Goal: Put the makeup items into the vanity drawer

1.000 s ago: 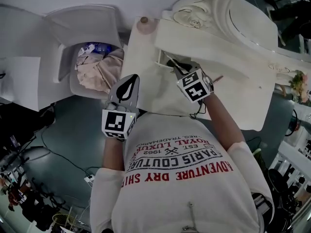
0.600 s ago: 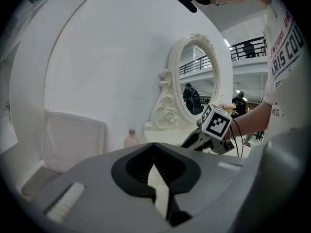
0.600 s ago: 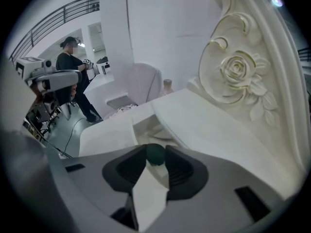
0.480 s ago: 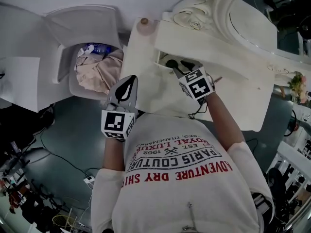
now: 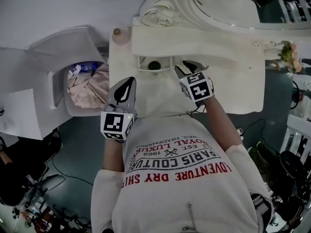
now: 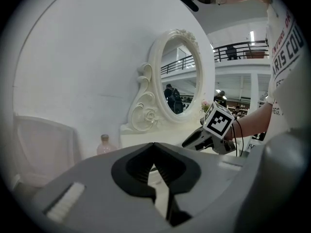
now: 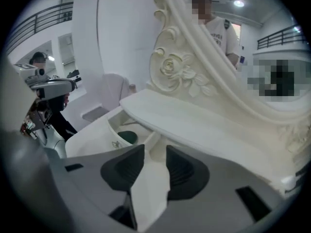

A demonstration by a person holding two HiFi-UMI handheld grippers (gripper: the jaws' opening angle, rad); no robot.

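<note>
The white vanity (image 5: 233, 81) has its small drawer (image 5: 141, 63) pulled open, and a dark round makeup item (image 5: 154, 65) lies inside. My right gripper (image 5: 187, 67) hovers just right of the drawer. Its jaws are opening and nothing is between them. The right gripper view looks past that gripper (image 7: 154, 152) down into the drawer (image 7: 111, 125), where the dark round item (image 7: 127, 137) rests. My left gripper (image 5: 127, 83) hangs over the vanity's front left part, shut and empty. In the left gripper view its fingers (image 6: 146, 154) meet at the tips.
A pink bottle (image 5: 116, 32) stands at the vanity's back left corner, also in the left gripper view (image 6: 103, 143). The ornate oval mirror (image 5: 218, 4) rises at the back. A white seat holding crumpled cloth (image 5: 90, 84) stands to the left. Flowers (image 5: 287, 57) are at the far right.
The head view has swung, shifting the vanity leftward in the picture. My right gripper's jaws have parted and it has drawn slightly back from the drawer. The left gripper has kept its place.
</note>
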